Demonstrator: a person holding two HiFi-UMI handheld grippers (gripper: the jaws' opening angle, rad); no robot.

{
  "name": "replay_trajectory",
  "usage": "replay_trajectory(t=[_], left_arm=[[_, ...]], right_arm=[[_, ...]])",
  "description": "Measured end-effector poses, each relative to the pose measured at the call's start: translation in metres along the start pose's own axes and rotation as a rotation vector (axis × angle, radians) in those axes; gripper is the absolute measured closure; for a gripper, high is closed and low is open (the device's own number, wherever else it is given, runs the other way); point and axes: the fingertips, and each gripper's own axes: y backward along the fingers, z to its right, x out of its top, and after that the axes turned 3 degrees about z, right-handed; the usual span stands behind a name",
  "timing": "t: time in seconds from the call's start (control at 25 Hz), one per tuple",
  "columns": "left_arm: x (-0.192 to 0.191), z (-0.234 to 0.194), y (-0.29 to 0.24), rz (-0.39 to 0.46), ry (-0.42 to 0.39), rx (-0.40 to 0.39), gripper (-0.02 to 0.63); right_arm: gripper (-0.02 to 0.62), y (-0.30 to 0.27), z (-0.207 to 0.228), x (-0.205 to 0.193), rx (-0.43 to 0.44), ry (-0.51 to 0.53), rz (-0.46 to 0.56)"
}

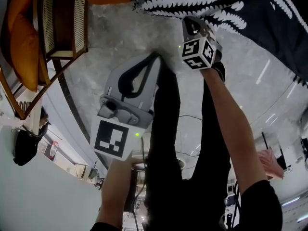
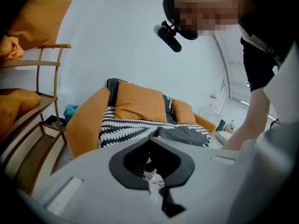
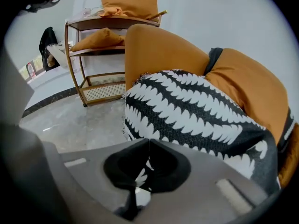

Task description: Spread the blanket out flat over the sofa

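Whether the fingers (image 3: pixel 201 171) of the right gripper (image 3: pixel 148 141) pinch the black-and-white leaf-patterned fabric blanket (image 3: pixel 196 111) cannot be told; beyond them it runs off the frame's right edge.

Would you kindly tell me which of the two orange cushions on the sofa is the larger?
The near cushion, beside the sofa arm; it is clearly bigger than the far cushion along the backrest.

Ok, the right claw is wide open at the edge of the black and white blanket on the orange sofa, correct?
Not open. The right claw is shut, its jaws together on the edge of the black and white blanket on the orange sofa. The right gripper view shows it.
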Motion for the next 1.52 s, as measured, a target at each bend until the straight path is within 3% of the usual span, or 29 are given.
replay_trajectory(t=[0.44, 0.76, 1.12, 1.32, 1.44, 1.52], left_arm=[[-0.005, -0.019, 0.017, -0.009, -0.009, 0.001, 0.6], [0.0, -0.019, 0.011, -0.004, -0.017, -0.013, 0.6], [0.0, -0.017, 0.005, -0.027, -0.018, -0.018, 0.6], [0.001, -0.022, 0.002, -0.033, -0.026, -0.017, 0.6], [0.007, -0.018, -0.004, -0.03, -0.037, -0.018, 0.6], [0.012, -0.014, -0.005, -0.024, -0.034, -0.012, 0.6]], right_arm=[[0.586, -0.013, -0.094, 0.032, 0.232, -0.012, 0.036], [0.588, -0.028, -0.119, 0.06, 0.355, -0.126, 0.067], [0.588, -0.05, -0.112, 0.041, 0.38, -0.116, 0.015], [0.583, -0.065, -0.111, 0.041, 0.343, -0.007, 0.005], [0.548, -0.063, -0.101, 0.042, 0.336, -0.056, 0.005], [0.487, -0.059, -0.096, 0.044, 0.339, -0.091, 0.013]])
